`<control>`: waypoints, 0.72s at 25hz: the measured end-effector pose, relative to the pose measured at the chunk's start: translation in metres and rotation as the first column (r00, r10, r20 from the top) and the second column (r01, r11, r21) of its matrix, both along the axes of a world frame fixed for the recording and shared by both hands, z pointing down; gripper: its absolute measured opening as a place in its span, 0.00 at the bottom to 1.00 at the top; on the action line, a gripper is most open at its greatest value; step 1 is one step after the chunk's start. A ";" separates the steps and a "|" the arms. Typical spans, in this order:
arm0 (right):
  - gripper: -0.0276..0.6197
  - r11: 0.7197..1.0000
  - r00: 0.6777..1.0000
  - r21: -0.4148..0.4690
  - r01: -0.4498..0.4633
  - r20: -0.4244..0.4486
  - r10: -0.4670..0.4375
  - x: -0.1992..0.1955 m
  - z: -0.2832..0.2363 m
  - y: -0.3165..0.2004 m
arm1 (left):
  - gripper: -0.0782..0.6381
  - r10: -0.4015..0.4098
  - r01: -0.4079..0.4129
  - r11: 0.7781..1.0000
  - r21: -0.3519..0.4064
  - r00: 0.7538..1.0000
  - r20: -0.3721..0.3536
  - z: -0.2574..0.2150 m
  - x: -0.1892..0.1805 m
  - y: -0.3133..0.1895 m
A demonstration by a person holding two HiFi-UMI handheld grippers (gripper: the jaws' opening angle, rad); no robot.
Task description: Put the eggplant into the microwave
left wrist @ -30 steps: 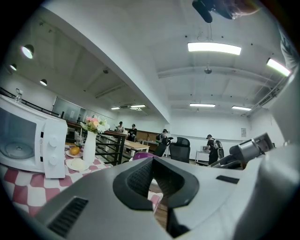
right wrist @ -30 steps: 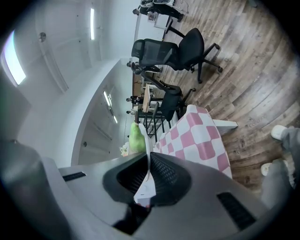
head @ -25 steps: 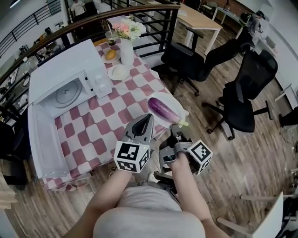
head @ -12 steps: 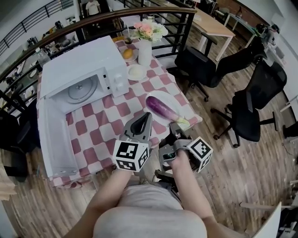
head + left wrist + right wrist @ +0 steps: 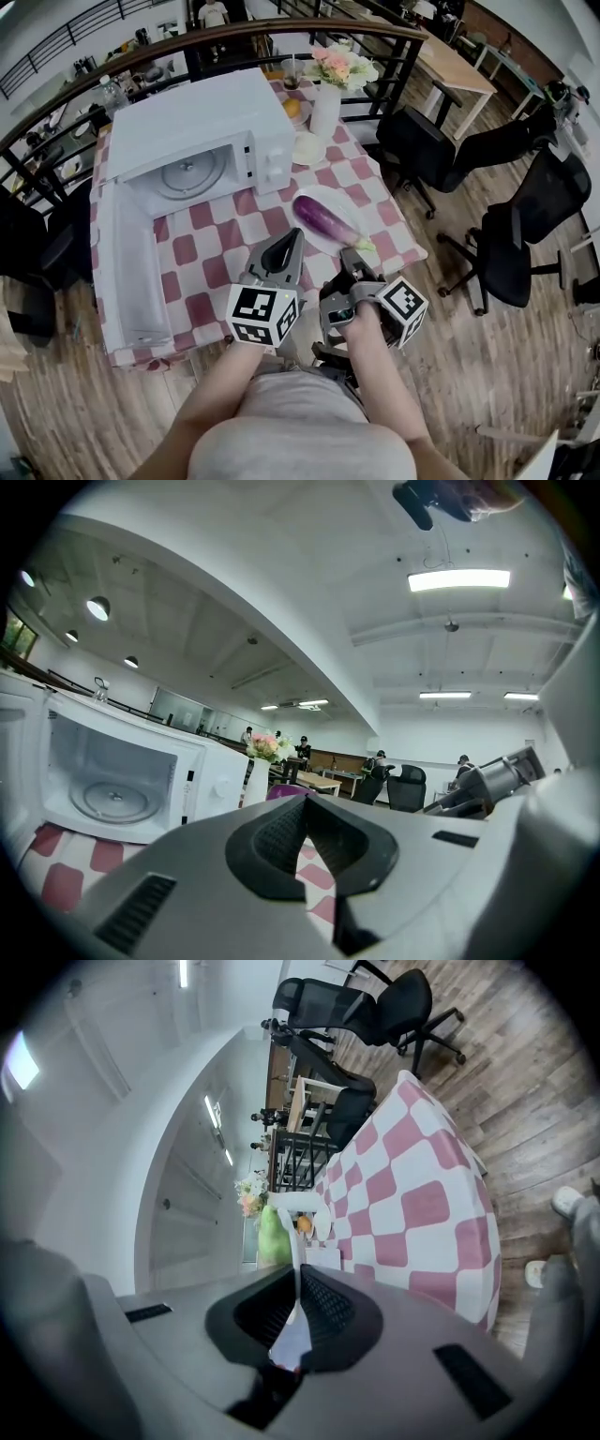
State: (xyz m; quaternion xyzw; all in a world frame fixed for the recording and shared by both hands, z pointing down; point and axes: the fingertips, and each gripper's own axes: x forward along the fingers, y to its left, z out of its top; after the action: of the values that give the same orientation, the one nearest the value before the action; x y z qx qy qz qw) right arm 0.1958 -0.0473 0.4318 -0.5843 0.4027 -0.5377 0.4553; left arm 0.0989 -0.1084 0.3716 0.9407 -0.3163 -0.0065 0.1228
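Note:
A purple eggplant (image 5: 323, 220) with a green stem lies on a white plate (image 5: 358, 212) held above the pink-checked table (image 5: 202, 248). My right gripper (image 5: 353, 255) is shut on the plate's near rim; in the right gripper view the plate (image 5: 298, 1206) runs edge-on out of the jaws, with the eggplant's stem (image 5: 272, 1239) beside it. My left gripper (image 5: 287, 244) hangs just left of the plate, shut and empty. The white microwave (image 5: 202, 131) stands at the table's far left, its door (image 5: 122, 272) swung wide open and the glass turntable (image 5: 112, 801) bare.
A white vase of flowers (image 5: 328, 98), a small empty plate (image 5: 307, 148) and an orange (image 5: 292, 108) on a dish stand right of the microwave. Black office chairs (image 5: 431, 150) are on the wooden floor to the right. A railing (image 5: 281, 33) runs behind the table.
Both grippers, with the plate and eggplant, have moved left across the table towards the microwave, which now sits nearer the view's centre. The jaws have not changed.

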 end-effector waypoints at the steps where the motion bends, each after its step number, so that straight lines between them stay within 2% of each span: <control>1: 0.10 1.000 1.000 0.000 0.006 0.000 -0.006 -0.005 0.001 -0.003 | 0.12 -0.006 0.006 1.000 0.000 1.000 0.000 0.001 -0.006 -0.003; 18: 0.10 0.996 0.996 0.009 0.093 0.017 -0.093 -0.092 0.008 -0.060 | 0.12 -0.106 0.106 0.994 0.001 0.994 0.004 0.005 -0.098 -0.053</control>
State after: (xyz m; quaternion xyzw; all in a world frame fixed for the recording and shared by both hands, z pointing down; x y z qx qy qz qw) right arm 0.1036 -0.1070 0.4400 -0.5583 0.4279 -0.5616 0.4357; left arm 0.0007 -0.1618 0.3767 0.9225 -0.3663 -0.0112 0.1211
